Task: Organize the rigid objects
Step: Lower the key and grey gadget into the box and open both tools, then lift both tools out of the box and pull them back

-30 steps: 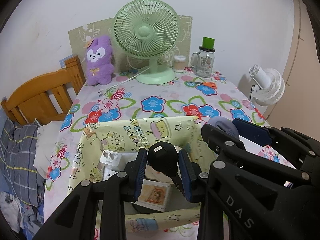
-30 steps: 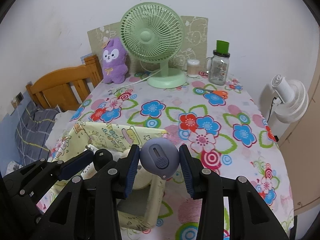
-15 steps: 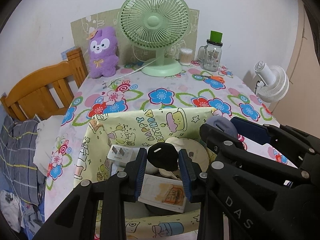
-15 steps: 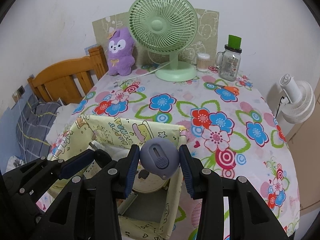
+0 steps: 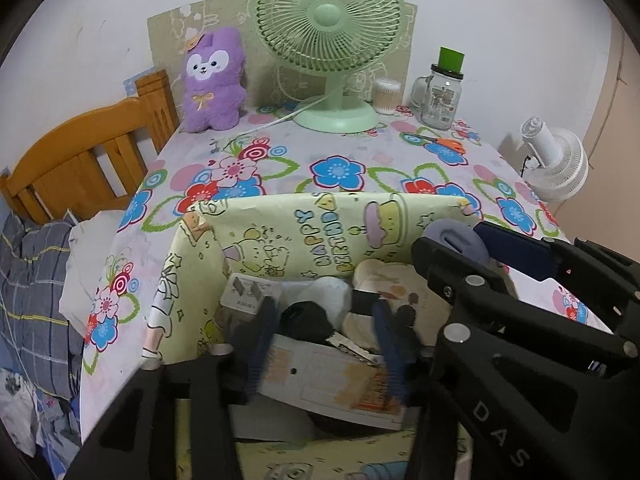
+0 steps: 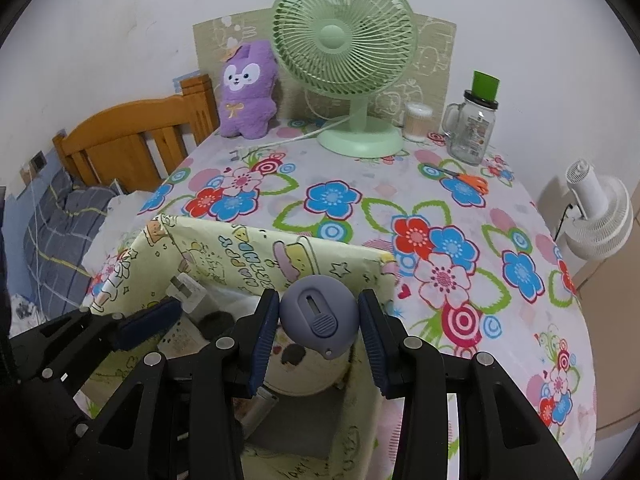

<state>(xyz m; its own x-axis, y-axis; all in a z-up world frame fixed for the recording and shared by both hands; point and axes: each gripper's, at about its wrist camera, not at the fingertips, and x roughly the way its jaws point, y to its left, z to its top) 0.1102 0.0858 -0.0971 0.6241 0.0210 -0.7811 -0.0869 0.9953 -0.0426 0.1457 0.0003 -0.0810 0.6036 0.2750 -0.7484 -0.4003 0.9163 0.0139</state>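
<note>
Drop-off step: the left gripper (image 5: 324,332) hangs spread wide inside the yellow box (image 5: 320,220), the black round object (image 5: 306,318) lying loose between its fingers, while the right gripper (image 6: 319,334) clamps the grey round device (image 6: 319,317) over the box's right edge, needing a release next.

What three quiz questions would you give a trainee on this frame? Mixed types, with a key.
1. True or false: the right gripper is shut on the grey round device.
2. What stands at the back of the table, left of the green fan as the cameras see it? A) purple plush B) kettle C) lamp
3. Fill in: the left gripper, at the black object in the yellow box, is ___ (open/shut).

Key: 1 true; 2 A; 3 open.
</note>
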